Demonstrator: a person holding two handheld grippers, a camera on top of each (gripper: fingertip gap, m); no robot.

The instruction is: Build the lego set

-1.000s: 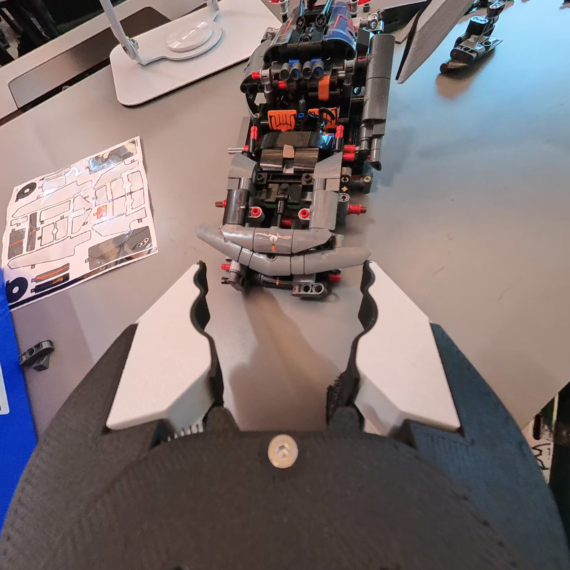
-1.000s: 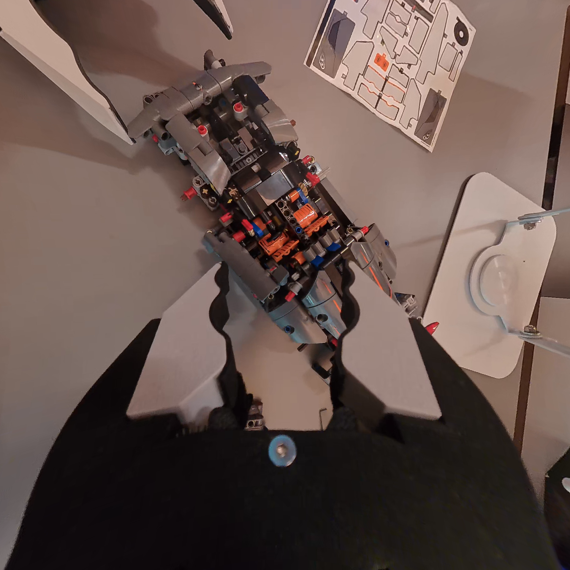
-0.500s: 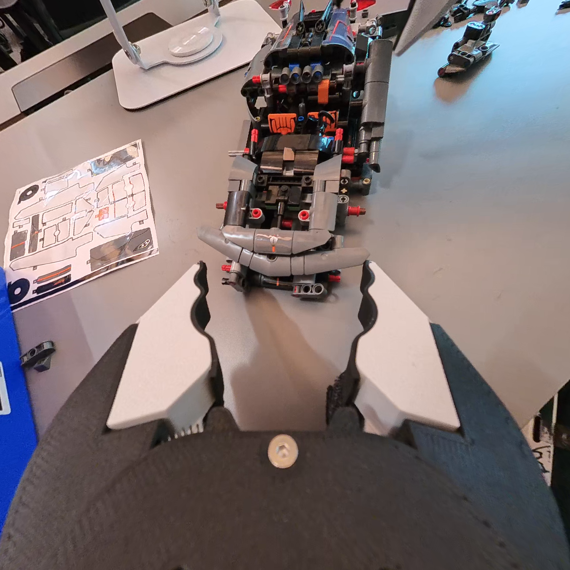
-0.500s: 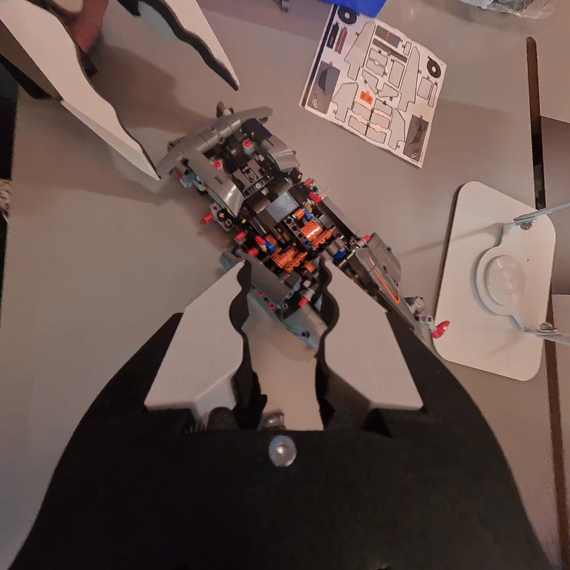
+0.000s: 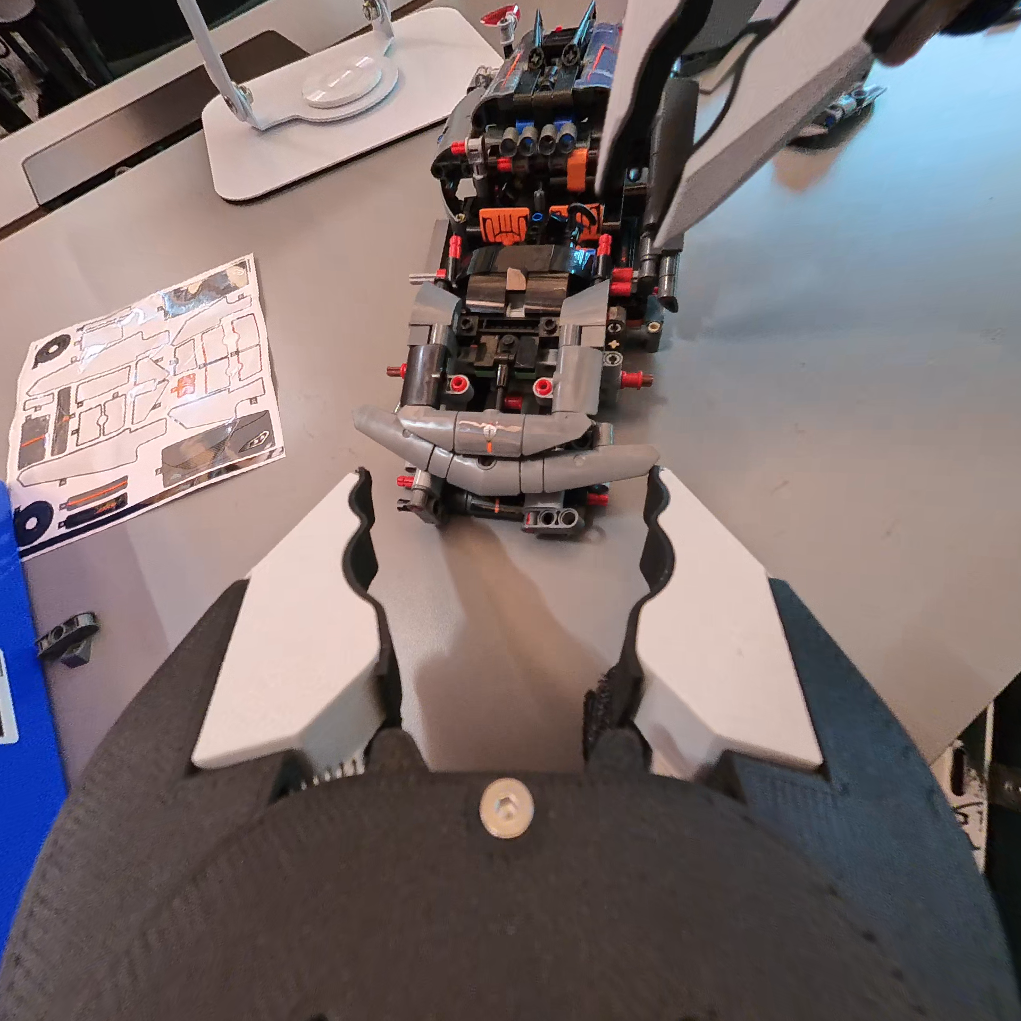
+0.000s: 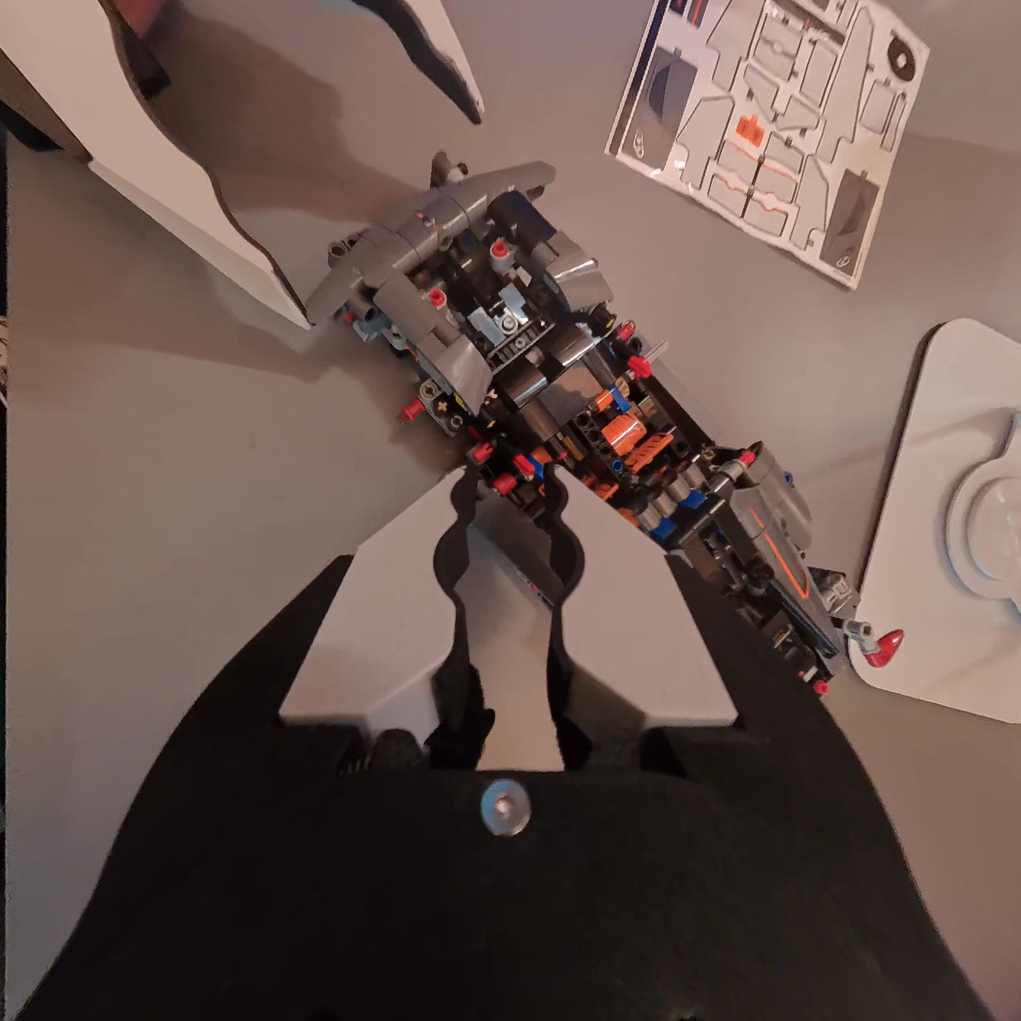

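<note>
— So, where is the lego car (image 5: 514,309) found?

— It is laid flat on the grey table (image 5: 829,442), lengthwise before the left gripper (image 5: 508,472), with its grey front bumper (image 5: 497,442) turned toward that gripper.

— How is the left claw set?

— It is spread wide. Nothing is held in it. Its two fingertips are placed at either side of the car's nose, and the right-hand tip is seen just beside the end of the bumper.

— And the right gripper (image 6: 511,469)?

— It is brought in from the rear of the car and drawn narrow. A dark grey side panel (image 5: 674,127) along the car's edge is straddled by its fingers. Whether the panel is actually pressed by the pads cannot be told.

— What else is seen on the table?

— A sticker sheet (image 5: 149,381) is laid flat to the left of the car, well apart from it. A white stand base (image 5: 342,105) is set beyond the sheet, near the car's tail. A small black piece (image 5: 69,635) is left by itself near a blue box (image 5: 22,663) at the left edge.
</note>
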